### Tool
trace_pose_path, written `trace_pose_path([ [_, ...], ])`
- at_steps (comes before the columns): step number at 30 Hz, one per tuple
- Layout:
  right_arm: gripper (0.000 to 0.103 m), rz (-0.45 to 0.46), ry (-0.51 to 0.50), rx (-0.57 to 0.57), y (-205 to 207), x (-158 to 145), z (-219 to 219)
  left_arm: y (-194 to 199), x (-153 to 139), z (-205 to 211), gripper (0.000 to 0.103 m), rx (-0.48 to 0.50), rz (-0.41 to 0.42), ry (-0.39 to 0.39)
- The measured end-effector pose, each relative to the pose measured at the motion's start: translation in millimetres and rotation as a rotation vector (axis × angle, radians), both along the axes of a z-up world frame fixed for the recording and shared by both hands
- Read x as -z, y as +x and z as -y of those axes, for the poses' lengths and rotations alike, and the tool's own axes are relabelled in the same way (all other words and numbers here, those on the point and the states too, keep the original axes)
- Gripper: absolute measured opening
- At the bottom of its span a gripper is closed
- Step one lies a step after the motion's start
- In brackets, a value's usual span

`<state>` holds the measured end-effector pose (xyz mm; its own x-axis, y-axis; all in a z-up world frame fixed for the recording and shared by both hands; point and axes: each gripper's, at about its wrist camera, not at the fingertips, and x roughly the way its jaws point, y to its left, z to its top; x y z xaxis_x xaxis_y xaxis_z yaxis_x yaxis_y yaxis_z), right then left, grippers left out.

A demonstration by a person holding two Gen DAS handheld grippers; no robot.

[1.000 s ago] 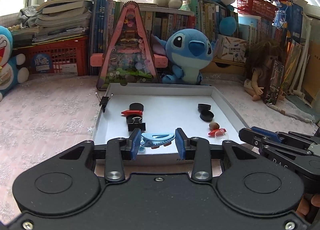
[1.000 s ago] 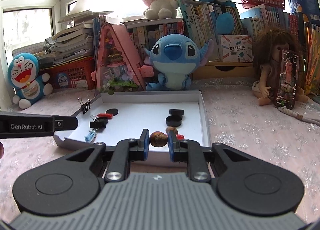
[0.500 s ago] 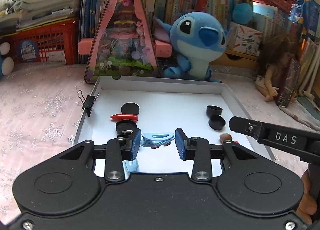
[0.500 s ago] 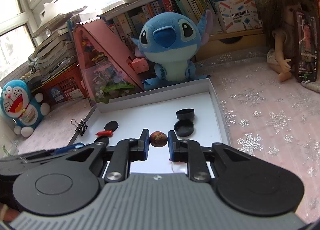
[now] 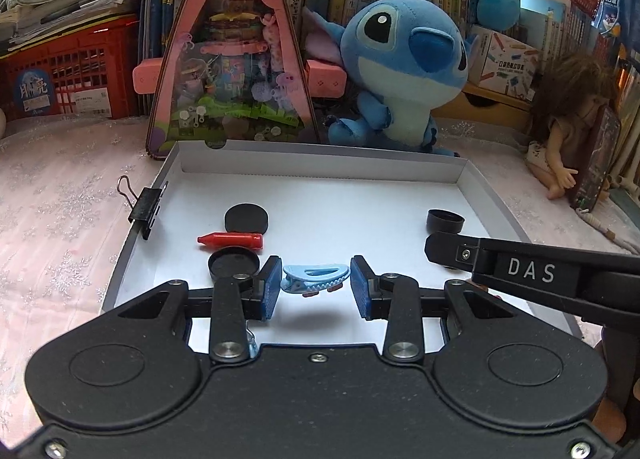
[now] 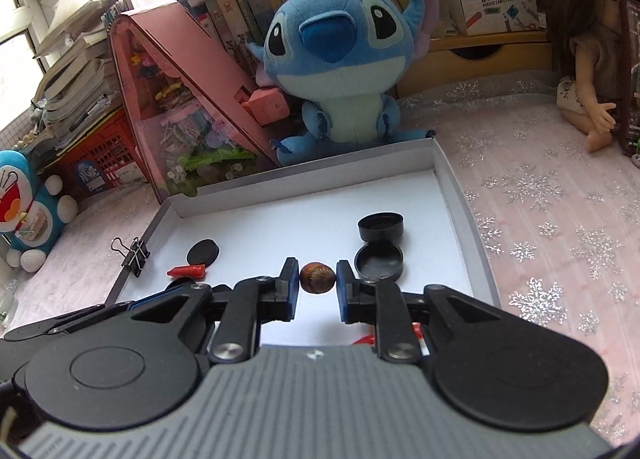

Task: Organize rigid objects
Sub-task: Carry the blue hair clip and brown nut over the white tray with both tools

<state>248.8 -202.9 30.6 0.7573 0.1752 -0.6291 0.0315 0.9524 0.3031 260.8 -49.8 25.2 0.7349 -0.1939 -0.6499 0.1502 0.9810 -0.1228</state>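
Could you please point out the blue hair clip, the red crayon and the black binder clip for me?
blue hair clip (image 5: 316, 278): left wrist view, middle of its arched body.
red crayon (image 5: 232, 240): left wrist view, middle of its barrel.
black binder clip (image 5: 147, 206): left wrist view, its black body.

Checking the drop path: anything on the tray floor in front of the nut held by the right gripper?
Straight ahead, nothing visible: the white tray floor beyond the brown nut in the right gripper is bare. Two open black caps lie just to its right, a red crayon to its left.
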Motion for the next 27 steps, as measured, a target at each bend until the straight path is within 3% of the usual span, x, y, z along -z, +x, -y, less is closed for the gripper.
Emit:
trace_pose_path([
  [27, 0.025, -0.035, -0.005, 0.019, 18.8, 16.8, -3.3, 10.3, 16.4, 5.5, 0.035, 0.009, 0.011, 0.052],
])
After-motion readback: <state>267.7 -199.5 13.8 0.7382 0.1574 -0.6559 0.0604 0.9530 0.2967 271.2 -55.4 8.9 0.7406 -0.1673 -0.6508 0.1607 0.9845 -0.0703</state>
